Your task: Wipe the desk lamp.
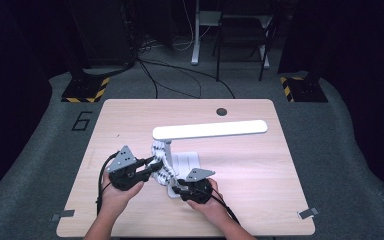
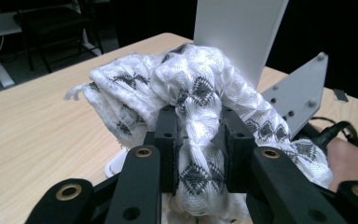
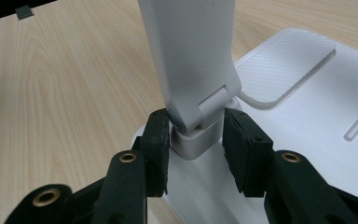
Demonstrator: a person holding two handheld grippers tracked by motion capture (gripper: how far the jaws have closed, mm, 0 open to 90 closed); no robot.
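Note:
A white desk lamp stands on the wooden table, its long head lit and level above its flat base. A white cloth with dark diamond patterns is bunched against the lamp's stem. My left gripper is shut on a fold of that cloth, which fills the gap between its pads. My right gripper is shut on the hinge at the foot of the stem, just above the base. In the high view the left gripper and right gripper sit close together near the table's front.
A ribbed pad is set into the lamp's base. A dark round hole lies near the table's far edge. Tape tabs mark the front corners. Chairs and cables stand on the floor beyond.

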